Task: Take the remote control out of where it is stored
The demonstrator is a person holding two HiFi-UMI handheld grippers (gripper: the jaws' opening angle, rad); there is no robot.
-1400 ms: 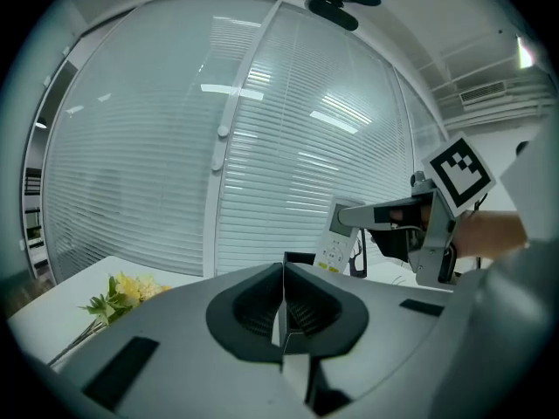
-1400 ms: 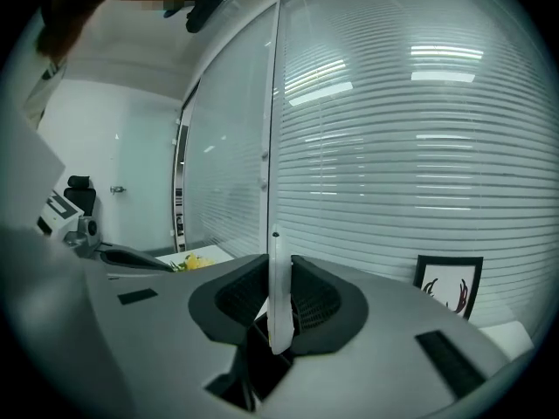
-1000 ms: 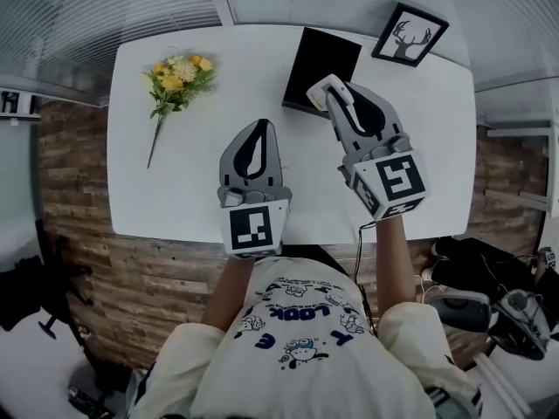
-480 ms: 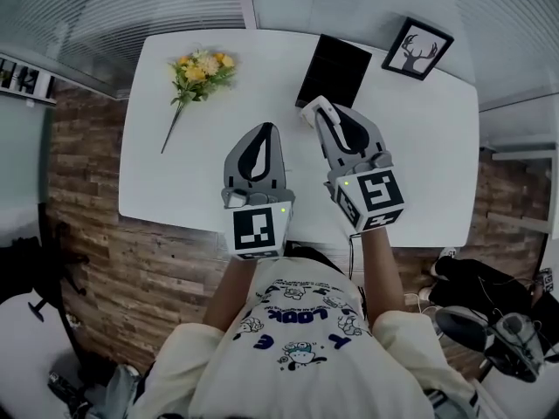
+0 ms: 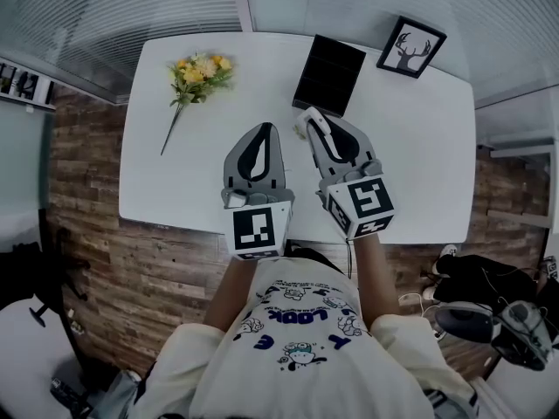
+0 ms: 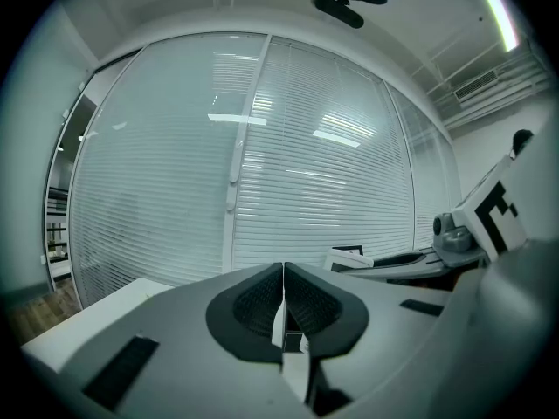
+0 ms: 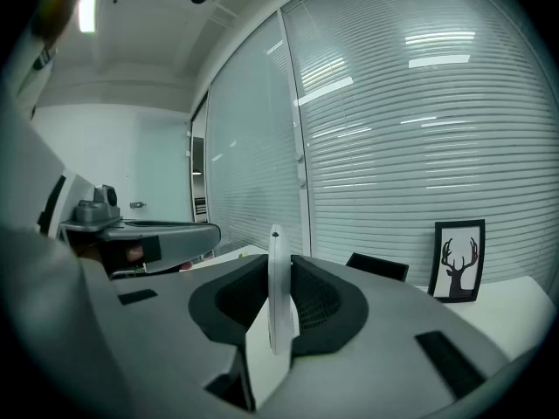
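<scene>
My right gripper [image 5: 316,131] is shut on the white remote control [image 5: 307,120], held above the white table [image 5: 419,164] just in front of the black storage box [image 5: 329,74]. Looking along the right gripper [image 7: 279,264], the remote control [image 7: 278,308] stands edge-on, pinched between the dark pads. The black box [image 7: 377,267] lies behind it. My left gripper [image 5: 261,132] hovers beside it over the table's front half, shut with nothing in it. In the left gripper view its jaws [image 6: 283,273] meet, and the remote control [image 6: 348,257] shows at the right.
A bunch of yellow flowers [image 5: 197,74] lies at the table's back left. A framed deer picture [image 5: 411,45] stands at the back right, also seen as the deer picture [image 7: 458,259]. Slatted glass walls run behind the table. A wood floor lies around it.
The right gripper has drawn the remote control back from the black box, toward me and leftward, nearer the left gripper. The left gripper has stayed put.
</scene>
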